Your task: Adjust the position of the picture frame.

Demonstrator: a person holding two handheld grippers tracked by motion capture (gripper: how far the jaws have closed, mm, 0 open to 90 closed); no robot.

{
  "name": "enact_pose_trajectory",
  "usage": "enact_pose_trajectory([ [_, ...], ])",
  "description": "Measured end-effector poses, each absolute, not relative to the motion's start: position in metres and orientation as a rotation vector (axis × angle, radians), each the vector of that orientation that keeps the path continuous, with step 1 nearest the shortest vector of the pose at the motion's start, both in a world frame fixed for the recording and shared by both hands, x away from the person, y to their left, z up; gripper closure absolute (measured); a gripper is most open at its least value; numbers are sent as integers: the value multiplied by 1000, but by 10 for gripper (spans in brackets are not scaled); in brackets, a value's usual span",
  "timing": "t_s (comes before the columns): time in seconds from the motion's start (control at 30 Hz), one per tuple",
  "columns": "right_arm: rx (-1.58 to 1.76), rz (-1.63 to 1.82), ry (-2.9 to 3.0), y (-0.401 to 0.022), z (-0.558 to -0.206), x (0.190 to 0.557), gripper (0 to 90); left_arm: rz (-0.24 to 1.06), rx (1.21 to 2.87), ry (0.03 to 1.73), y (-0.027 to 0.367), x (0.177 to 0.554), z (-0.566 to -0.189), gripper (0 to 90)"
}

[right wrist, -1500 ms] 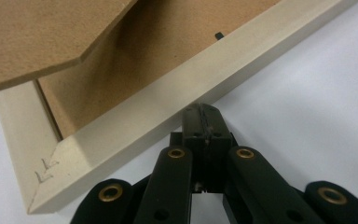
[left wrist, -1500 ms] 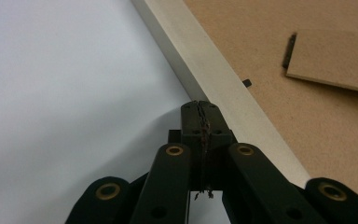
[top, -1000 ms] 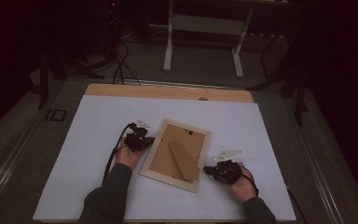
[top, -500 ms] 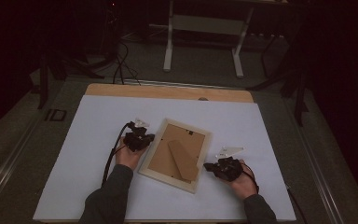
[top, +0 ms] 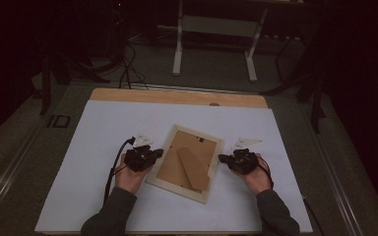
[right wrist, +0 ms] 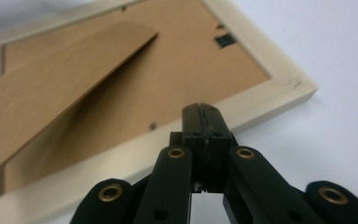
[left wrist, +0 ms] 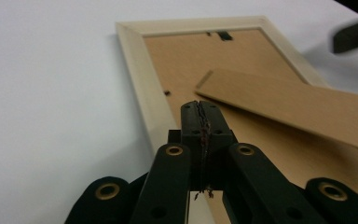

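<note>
A pale wooden picture frame [top: 211,167] lies face down in the middle of the white sheet, its brown backing up and its brown stand flap [top: 193,168] partly lifted. My left gripper [top: 158,152] is shut with nothing in it, its tips at the frame's left edge. In the left gripper view the shut gripper [left wrist: 200,108] hovers over the frame [left wrist: 137,70] beside the flap [left wrist: 298,105]. My right gripper [top: 222,158] is shut and holds nothing, its tips at the frame's right edge. Seen from the right gripper view, the shut gripper [right wrist: 200,111] points over the frame's rail [right wrist: 270,100] toward the flap [right wrist: 60,93].
The white sheet [top: 103,132] covers a wooden table whose bare strip [top: 177,97] runs along the far edge. Beyond it are a dark floor, cables [top: 127,64] and a white desk base [top: 214,29]. The right gripper's jaw tip [left wrist: 354,35] shows blurred in the left gripper view.
My right gripper has moved away from me along the frame's right side. My left hand has shifted slightly at the frame's left edge. The frame has kept its place.
</note>
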State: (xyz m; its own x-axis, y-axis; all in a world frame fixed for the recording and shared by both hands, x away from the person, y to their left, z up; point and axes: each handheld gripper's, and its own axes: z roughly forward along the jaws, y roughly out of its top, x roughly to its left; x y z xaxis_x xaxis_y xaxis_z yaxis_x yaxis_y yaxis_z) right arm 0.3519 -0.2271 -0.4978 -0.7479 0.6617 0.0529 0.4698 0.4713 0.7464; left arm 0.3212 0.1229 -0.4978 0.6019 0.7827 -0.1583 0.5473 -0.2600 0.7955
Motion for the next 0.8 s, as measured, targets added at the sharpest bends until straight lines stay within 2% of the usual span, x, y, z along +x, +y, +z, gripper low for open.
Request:
enact_pose_trajectory([
  [0.8, 1219, 1127, 2316, -225, -511, 428, 900, 268, 2070, 978, 117, 265, -522, 898],
])
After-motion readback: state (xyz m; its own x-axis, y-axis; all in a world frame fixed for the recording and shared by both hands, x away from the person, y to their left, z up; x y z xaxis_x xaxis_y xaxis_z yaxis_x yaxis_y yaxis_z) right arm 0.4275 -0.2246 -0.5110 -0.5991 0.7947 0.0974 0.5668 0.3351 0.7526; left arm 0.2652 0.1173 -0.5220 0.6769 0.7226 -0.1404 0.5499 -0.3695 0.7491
